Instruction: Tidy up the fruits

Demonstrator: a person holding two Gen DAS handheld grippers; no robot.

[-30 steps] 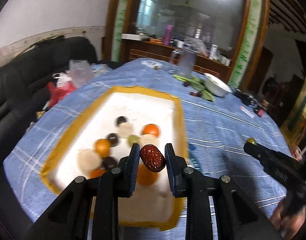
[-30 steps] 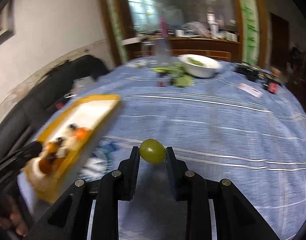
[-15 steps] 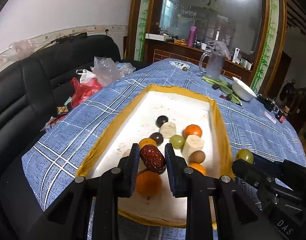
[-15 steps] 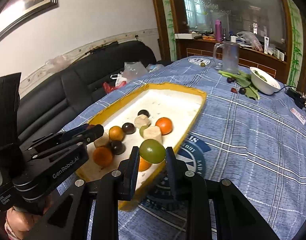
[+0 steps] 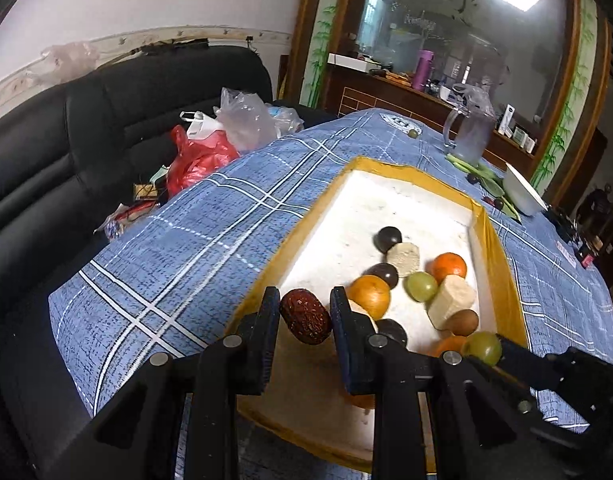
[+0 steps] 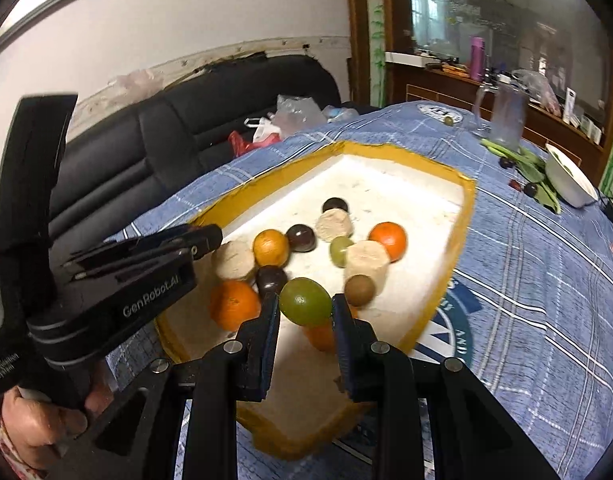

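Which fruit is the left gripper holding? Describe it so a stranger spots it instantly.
Find the yellow-rimmed white tray on the blue plaid tablecloth. At its near left edge, the left gripper pinches a red date: dark red, wrinkled and oblong, unlike the smooth round fruits nearby.

Both tools (image 5: pixel 305 312) nearer, over the tray (image 5: pixel 502 280).

Red date (image 5: pixel 305 316) and green grape (image 6: pixel 305 301) poised above fruit-filled tray (image 6: pixel 464 216).

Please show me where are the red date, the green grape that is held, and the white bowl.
red date (image 5: pixel 305 316), left wrist view, middle of its wrinkled skin.
green grape (image 6: pixel 305 301), right wrist view, centre of its front.
white bowl (image 6: pixel 568 184), right wrist view, outer wall.
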